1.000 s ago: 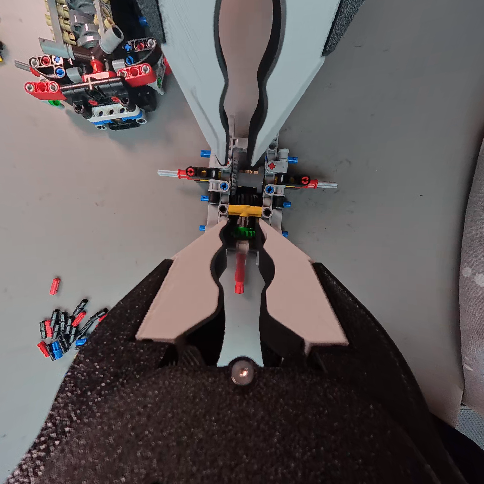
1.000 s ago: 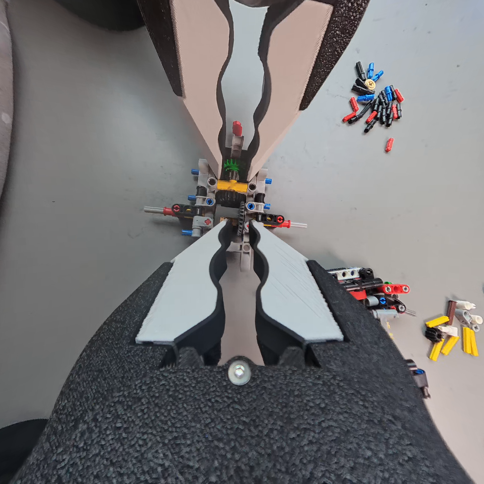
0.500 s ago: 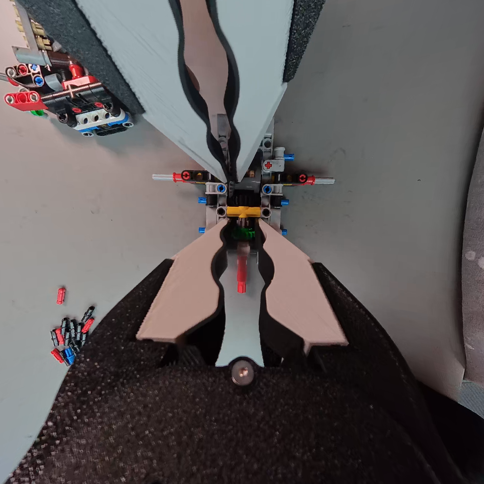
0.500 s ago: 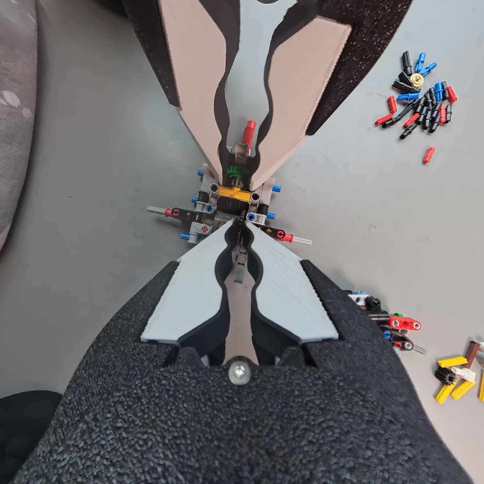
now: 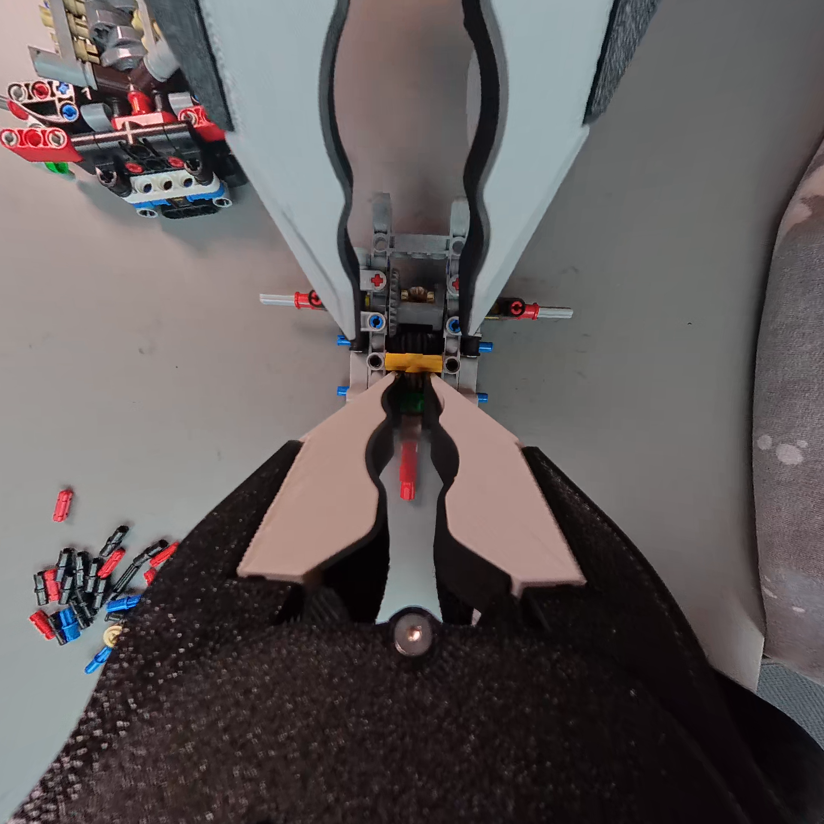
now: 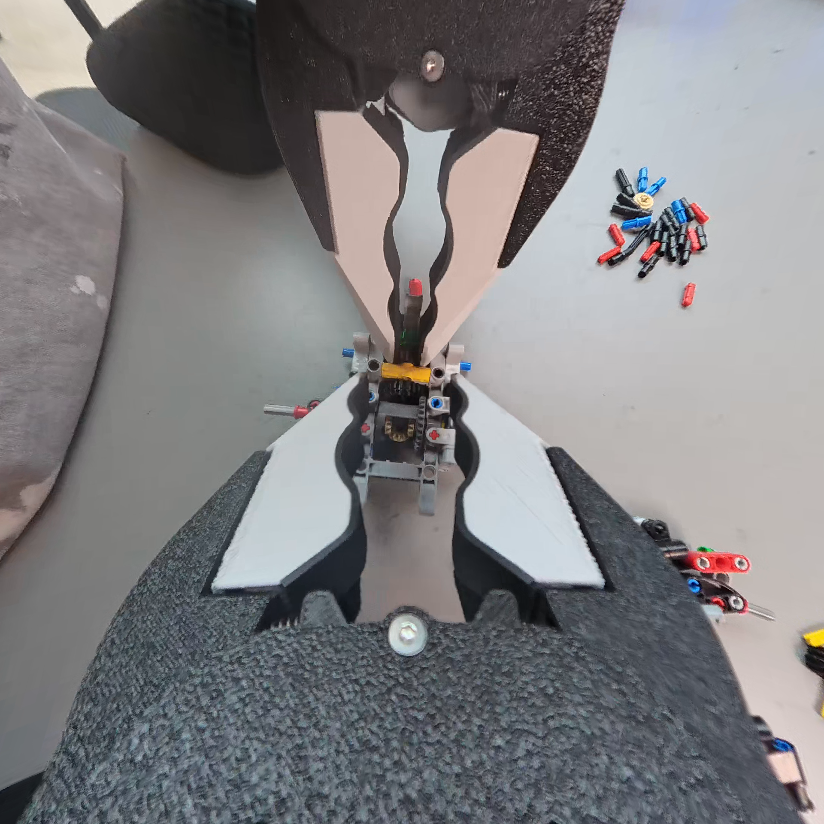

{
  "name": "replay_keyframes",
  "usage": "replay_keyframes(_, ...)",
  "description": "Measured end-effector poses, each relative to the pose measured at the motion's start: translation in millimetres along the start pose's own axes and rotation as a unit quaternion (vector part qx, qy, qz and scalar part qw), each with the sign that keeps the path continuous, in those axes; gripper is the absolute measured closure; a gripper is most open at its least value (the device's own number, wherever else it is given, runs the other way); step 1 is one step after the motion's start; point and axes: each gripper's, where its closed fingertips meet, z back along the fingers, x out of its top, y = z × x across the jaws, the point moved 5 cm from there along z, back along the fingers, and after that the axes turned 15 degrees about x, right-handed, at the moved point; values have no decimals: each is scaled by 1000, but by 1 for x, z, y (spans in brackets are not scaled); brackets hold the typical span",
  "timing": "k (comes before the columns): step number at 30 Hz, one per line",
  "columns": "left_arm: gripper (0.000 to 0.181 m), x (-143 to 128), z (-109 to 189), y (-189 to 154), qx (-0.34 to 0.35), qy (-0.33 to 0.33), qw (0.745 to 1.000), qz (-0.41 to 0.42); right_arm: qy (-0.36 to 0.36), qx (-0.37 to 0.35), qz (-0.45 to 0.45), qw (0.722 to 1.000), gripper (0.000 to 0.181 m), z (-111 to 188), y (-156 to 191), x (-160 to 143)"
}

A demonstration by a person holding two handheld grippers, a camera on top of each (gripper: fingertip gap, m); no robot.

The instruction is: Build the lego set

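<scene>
A small grey lego frame [image 5: 419, 312] with a gear housing, a yellow cross piece and blue pins lies on the grey table; it also shows in the right wrist view [image 6: 401, 428]. My left gripper [image 5: 412, 379], with tan fingers, is shut on the frame's near end at the green gear, and a red axle [image 5: 408, 468] runs back between its fingers. It faces me in the right wrist view [image 6: 408, 352]. My right gripper [image 6: 405, 383], with white fingers, is open and straddles the frame's two sides closely from the opposite end [image 5: 412, 334].
A larger black, red and grey lego build [image 5: 147, 147] stands beside the right gripper [image 6: 713, 575]. A pile of black, red and blue pins [image 5: 76, 584] lies by the left gripper [image 6: 660, 227]. Yellow parts [image 6: 813, 637] sit at the edge. A grey cushion [image 5: 793, 401] borders the table. Both grippers' tips are close together, under 4 cm apart.
The right gripper let go of the thin grey beam end, opened, and slid forward around the frame's sides. The left gripper kept its hold and place.
</scene>
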Motion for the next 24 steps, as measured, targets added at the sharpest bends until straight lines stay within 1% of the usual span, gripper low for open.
replay_keyframes(1, 173, 1, 0, 0, 0, 0, 1000, 0, 16, -3, 5, 1000, 141, -4, 1, -1)
replay_keyframes(3, 173, 2, -1, -1, 0, 0, 1000, 2, 37, -5, 2, 999, 133, -15, 1, -1)
replay_keyframes(5, 173, 2, -1, -1, 2, 1, 1000, 4, 63, -7, -1, 998, 130, -23, 1, -5)
replay_keyframes(9, 173, 1, 0, -1, -1, -1, 1000, 15, 62, 5, -8, 998, 132, -26, 0, -4)
replay_keyframes(12, 173, 0, 0, -2, 7, 11, 1000, 7, 51, 5, -8, 999, 133, -28, -1, -5)
replay_keyframes(17, 173, 0, 0, -3, 10, 24, 1000, -6, 41, -8, -8, 999, 133, -27, 1, -7)
replay_keyframes(20, 173, 1, 1, -7, 5, 16, 1000, -12, 47, -7, 2, 999, 133, -26, 5, -8)
replay_keyframes(24, 173, 0, 2, -11, -6, 11, 1000, -14, 34, -5, 7, 999, 133, -28, 10, -9)
